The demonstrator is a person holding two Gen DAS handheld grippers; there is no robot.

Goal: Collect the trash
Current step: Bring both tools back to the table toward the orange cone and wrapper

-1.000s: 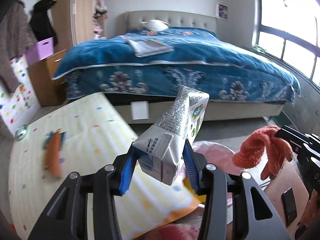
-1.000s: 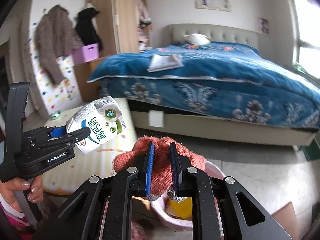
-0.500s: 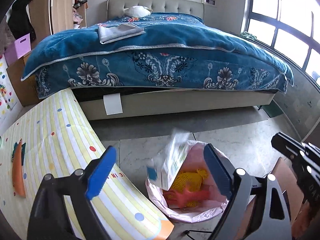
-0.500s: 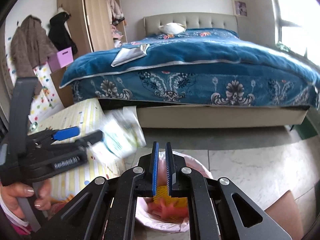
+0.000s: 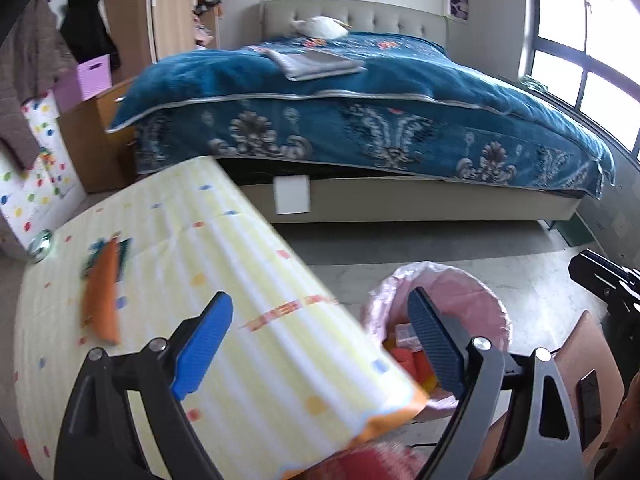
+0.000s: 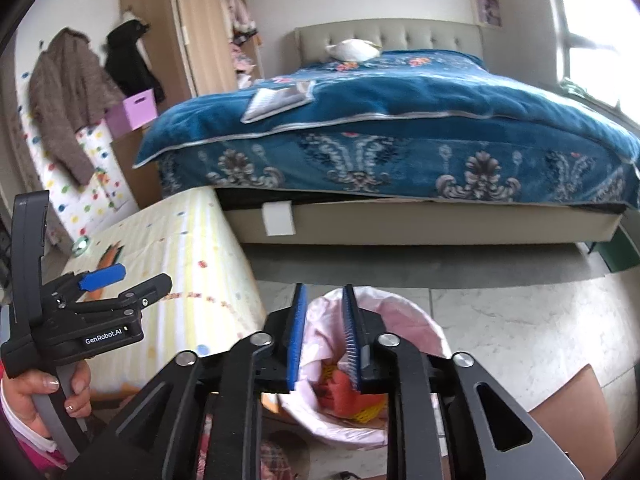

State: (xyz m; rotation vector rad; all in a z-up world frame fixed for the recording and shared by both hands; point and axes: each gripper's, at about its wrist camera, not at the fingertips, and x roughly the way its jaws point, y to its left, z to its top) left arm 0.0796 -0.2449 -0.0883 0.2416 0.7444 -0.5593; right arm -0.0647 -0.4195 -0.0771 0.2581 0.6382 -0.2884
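**Right wrist view: both grippers empty above a pink-lined bin**

Right wrist view shows the bin at 6 o'clock, on pale floor tiles, lined with a pink bag. Inside lie orange-red and yellow pieces of trash; what each piece is cannot be told. The right gripper points down at the bin's near rim. Its blue pads stand a small way apart and are opening, with nothing between them.

At 9 o'clock the left gripper hangs over a striped yellow mat, jaws spread wide and empty. A hand grips its handle at 8 o'clock.

Left wrist view shows the same bin at 4 o'clock, just beside the mat's corner. The left gripper's pads frame the mat edge and bin rim, touching neither. An orange object lies on the mat at 9 o'clock, blurred. Part of the right gripper shows at 3 o'clock.

A bed with a blue floral cover fills 12 o'clock. Clothes hang at 10 o'clock beside a wardrobe.
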